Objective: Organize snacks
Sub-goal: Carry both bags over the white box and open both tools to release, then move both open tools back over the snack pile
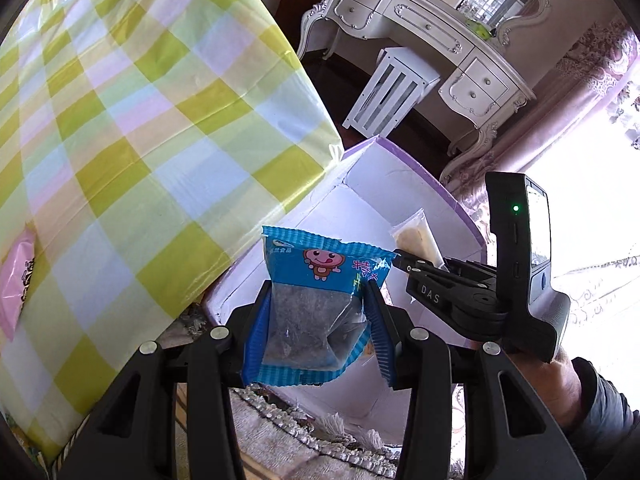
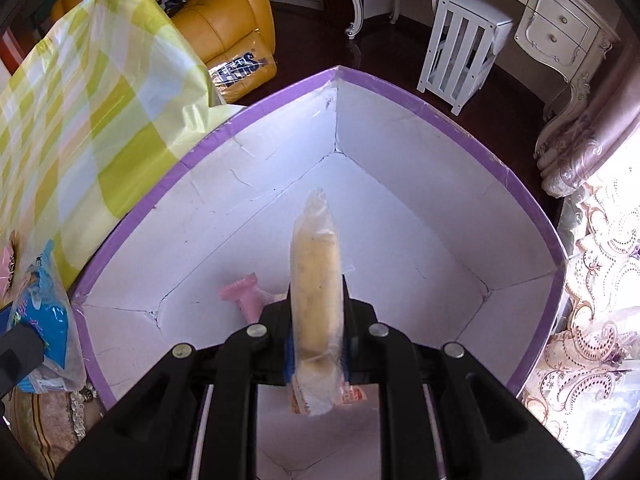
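Note:
My left gripper [image 1: 320,294] is shut on a blue snack packet [image 1: 320,264] printed with a cartoon monkey and holds it above the near edge of a white box with a purple rim [image 1: 380,192]. The same blue packet [image 2: 44,296] shows at the left edge of the right wrist view. My right gripper [image 2: 318,304] is shut on a clear-wrapped pale yellow cake [image 2: 316,260] and hangs over the inside of the box [image 2: 400,160]. In the left wrist view the right gripper [image 1: 404,262] and its cake [image 1: 416,240] are just right of the blue packet. A pink packet [image 2: 248,292] lies on the box floor.
A table under a yellow-green checked cloth [image 1: 140,120] stands left of the box, with a pink packet [image 1: 16,280] on it. Beyond are a white slatted stool [image 2: 460,48], an ornate white dressing table [image 1: 440,32], an orange sofa [image 2: 224,20] and curtains [image 2: 600,280].

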Available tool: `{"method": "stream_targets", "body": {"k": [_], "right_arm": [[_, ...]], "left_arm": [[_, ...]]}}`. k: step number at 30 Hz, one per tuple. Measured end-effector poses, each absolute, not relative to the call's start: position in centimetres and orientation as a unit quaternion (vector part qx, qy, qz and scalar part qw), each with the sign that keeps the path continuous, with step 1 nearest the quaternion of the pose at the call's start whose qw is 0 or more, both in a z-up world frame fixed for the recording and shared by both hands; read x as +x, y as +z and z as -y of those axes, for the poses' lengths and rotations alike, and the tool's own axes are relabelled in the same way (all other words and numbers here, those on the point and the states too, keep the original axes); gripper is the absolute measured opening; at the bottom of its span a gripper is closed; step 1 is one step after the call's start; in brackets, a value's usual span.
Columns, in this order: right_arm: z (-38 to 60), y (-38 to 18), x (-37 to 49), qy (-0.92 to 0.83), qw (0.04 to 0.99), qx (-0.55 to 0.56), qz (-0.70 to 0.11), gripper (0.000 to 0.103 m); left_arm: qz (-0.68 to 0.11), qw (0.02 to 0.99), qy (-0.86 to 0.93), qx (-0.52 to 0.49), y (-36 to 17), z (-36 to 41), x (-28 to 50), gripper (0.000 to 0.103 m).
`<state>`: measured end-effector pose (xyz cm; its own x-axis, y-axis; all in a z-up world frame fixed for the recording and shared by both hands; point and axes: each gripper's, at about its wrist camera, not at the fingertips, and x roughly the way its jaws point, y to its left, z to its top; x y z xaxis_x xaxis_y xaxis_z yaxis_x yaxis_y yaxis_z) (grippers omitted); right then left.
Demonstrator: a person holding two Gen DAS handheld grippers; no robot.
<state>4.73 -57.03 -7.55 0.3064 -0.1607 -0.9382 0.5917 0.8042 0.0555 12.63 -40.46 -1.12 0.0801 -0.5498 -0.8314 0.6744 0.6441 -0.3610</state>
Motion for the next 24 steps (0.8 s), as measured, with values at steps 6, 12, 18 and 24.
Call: {"method": "stream_targets", "body": {"k": [6, 12, 18, 24], "right_arm": [[58.3, -9.0, 4.0, -0.255, 0.768, 0.223, -0.544, 0.017], [58.9, -9.9, 3.7, -0.261, 0.759, 0.233, -0.549, 0.018], [59.1, -10.3, 3.5, -0.267, 0.753, 0.24, -0.551, 0.019], [59.1, -9.9, 3.5, -0.28, 0.752, 0.237, -0.548, 0.048]], "left_arm": [[-0.546, 0.712, -0.435, 0.077, -2.1, 42.7, 12.3, 0.043], [-0.557, 0.698, -0.44, 0.092, -3.1, 44.1, 12.2, 0.044], [-0.566, 0.69, -0.439, 0.097, -3.9, 44.8, 12.1, 0.044], [-0.57, 0.688, -0.439, 0.091, -4.2, 45.3, 12.5, 0.06]]}}
